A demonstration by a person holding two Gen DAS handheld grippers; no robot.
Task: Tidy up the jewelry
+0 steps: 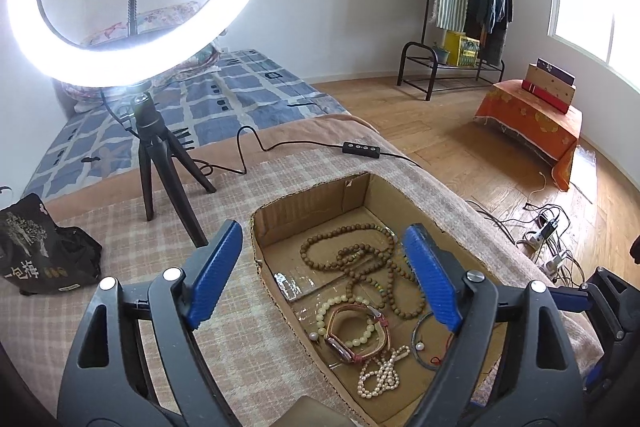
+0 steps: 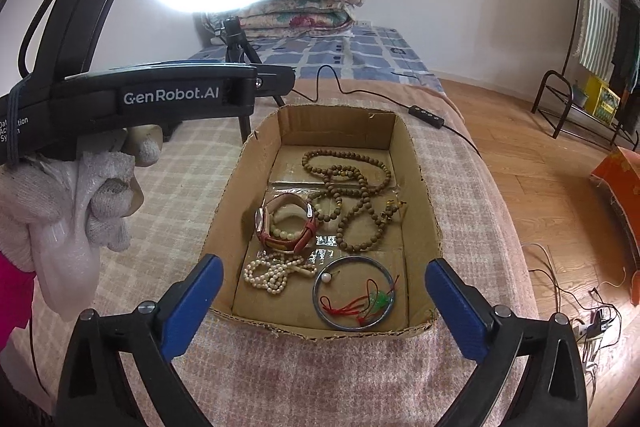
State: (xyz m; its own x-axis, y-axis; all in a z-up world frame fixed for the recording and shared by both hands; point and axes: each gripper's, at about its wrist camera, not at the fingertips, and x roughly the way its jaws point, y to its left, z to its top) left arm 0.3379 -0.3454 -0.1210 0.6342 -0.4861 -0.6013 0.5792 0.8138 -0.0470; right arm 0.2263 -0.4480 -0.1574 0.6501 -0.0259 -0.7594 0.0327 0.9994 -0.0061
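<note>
Wooden bead necklace [image 2: 352, 195], at twelve o'clock in the cardboard box [image 2: 420, 163], looks limp and light; pinch one strand. Both grippers' fingers [image 2: 192, 307] stand wide, empty.

Box [image 2: 416, 163] on blanket [image 2: 280, 367] (plaid)

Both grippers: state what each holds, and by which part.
Nothing is held. The left gripper and right gripper stand open above the cardboard box, clear of the jewelry.

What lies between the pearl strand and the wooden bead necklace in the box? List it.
In the right wrist view, the red-strapped watch with a pale bead bracelet lies between the pearl strand and the wooden bead necklace.
</note>
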